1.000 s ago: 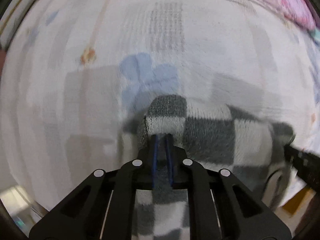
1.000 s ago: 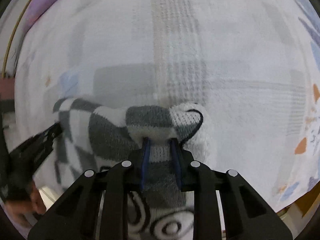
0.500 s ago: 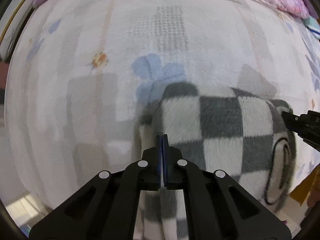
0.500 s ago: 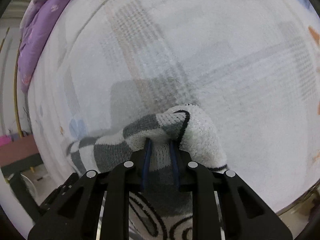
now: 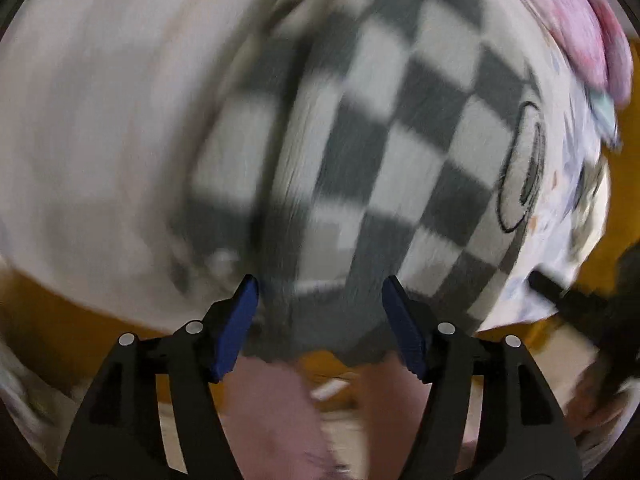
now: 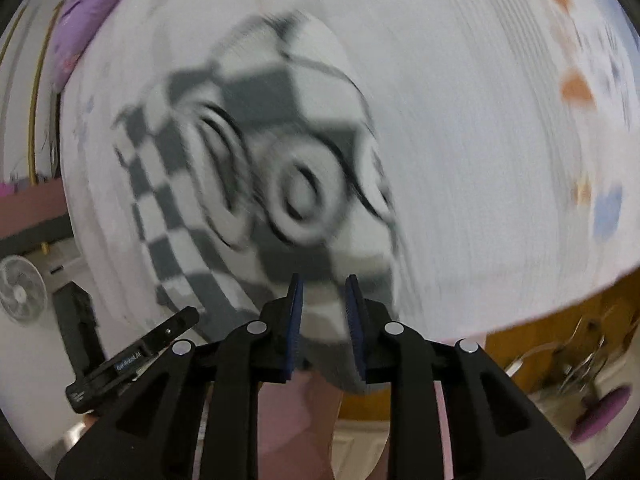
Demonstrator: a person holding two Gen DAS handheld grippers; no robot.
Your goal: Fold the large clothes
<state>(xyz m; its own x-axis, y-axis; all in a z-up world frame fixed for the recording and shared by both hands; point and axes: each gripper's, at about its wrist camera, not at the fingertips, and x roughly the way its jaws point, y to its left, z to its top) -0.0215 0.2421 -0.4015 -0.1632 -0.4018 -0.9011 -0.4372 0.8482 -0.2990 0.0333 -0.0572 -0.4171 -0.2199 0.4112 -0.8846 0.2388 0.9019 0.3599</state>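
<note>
A grey-and-white checkered fleece garment [image 5: 380, 140] lies folded on the white bed blanket [image 5: 100, 120]; the picture is blurred by motion. My left gripper [image 5: 320, 312] is opening, its blue pads wide apart on either side of the garment's near grey edge without pressing it. In the right wrist view the same garment [image 6: 260, 140] shows black ring prints. My right gripper [image 6: 323, 304] has its jaws starting to open, with the garment's near edge still filling the narrow gap between its pads. The left gripper [image 6: 132, 356] appears at the lower left of that view.
The bed's near edge and orange wooden frame [image 6: 540, 320] run below the blanket [image 6: 480, 120]. A pink quilt [image 5: 580, 20] lies at the far right, a purple one [image 6: 80, 8] at the far left. A fan [image 6: 20, 288] stands on the floor. Pink-trousered legs [image 5: 272, 400] are below.
Both grippers pulled back toward the bed's near edge, and the garment now lies spread flat ahead of them. The left gripper went from shut on the cloth to wide open.
</note>
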